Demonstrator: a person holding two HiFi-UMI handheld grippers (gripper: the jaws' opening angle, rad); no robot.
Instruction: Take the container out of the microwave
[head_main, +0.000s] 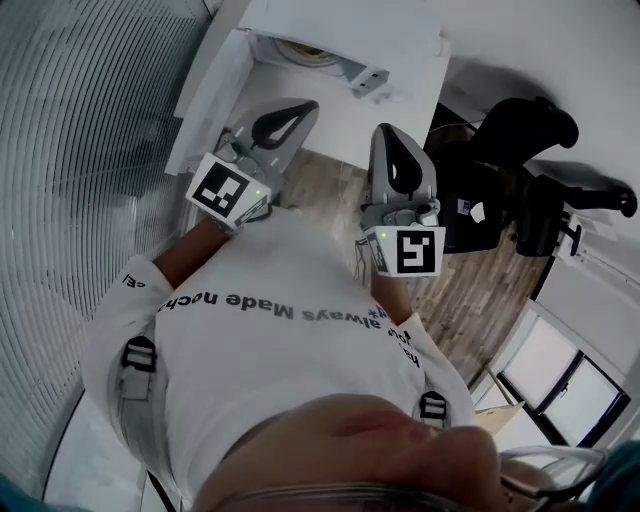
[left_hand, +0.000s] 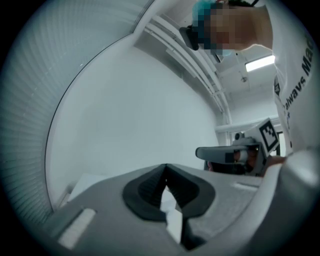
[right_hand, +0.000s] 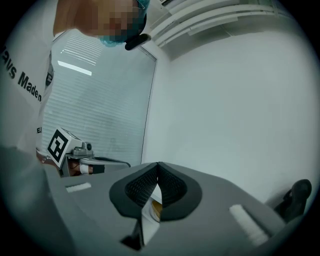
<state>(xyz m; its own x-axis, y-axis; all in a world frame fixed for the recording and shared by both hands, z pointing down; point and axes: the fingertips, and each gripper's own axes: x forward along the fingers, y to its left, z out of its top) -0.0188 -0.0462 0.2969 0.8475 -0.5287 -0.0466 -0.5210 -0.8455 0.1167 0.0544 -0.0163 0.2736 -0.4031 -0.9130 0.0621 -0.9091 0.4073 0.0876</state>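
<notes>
Basically not started: left claw (head_main: 305, 108) and right claw (head_main: 388, 132) both closed, empty, short of the microwave (head_main: 340, 22), container (head_main: 303, 52) apparently still inside.

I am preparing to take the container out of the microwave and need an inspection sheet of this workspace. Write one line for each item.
Surface: white top below the microwave, bare where it shows.
Job's things: white microwave, front appears open; a pale round thing is inside, too small to tell whether it is the container.
Clutter: nothing seen.
Grippers: left gripper and right gripper both have their jaws together with nothing held, and are short of the microwave.
Cables: nothing seen.
Surroundings: blinds on the left, black chair on the right, wooden floor, window.
</notes>
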